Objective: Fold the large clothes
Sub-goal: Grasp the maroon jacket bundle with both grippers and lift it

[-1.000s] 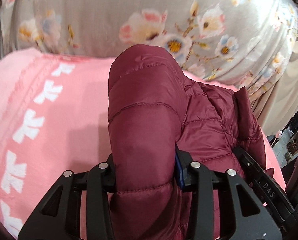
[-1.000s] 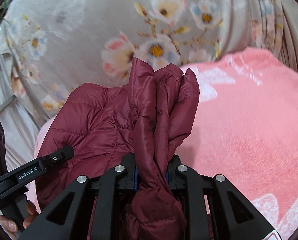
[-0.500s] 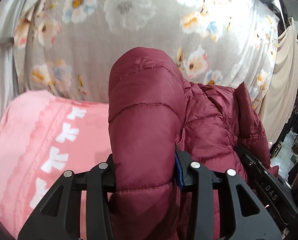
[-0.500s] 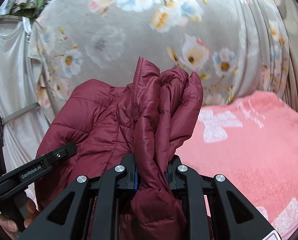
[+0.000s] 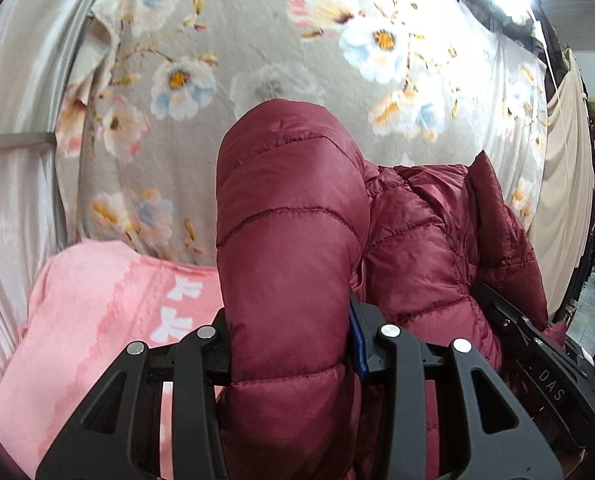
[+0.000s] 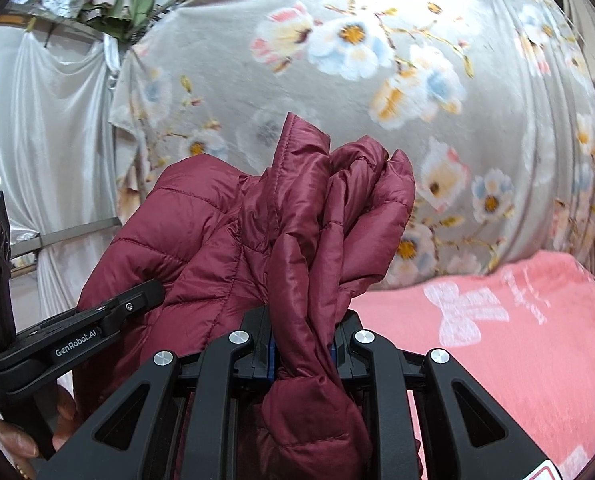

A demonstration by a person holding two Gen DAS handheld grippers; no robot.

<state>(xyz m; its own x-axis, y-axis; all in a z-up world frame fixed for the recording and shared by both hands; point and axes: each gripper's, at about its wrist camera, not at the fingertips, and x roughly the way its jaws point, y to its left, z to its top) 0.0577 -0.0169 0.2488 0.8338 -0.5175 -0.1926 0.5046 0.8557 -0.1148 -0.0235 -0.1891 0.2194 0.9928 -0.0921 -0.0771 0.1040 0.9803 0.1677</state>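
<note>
Since a second ago both claws have lifted, left claw [image 5: 293, 344] pinching a puffy sleeve and right claw [image 6: 301, 348] a bunched edge of the maroon jacket [image 5: 417, 248], which I hold clear above the pink blanket [image 6: 517, 340], probably to shake it straight.

Both grippers are rising with the jacket [image 5: 289, 240], lifting it off the pink blanket [image 5: 93, 304]. In both wrist views the blanket is sinking toward the lower edge, while the floral sheet [image 6: 377, 80] behind is filling more of the view.
</note>
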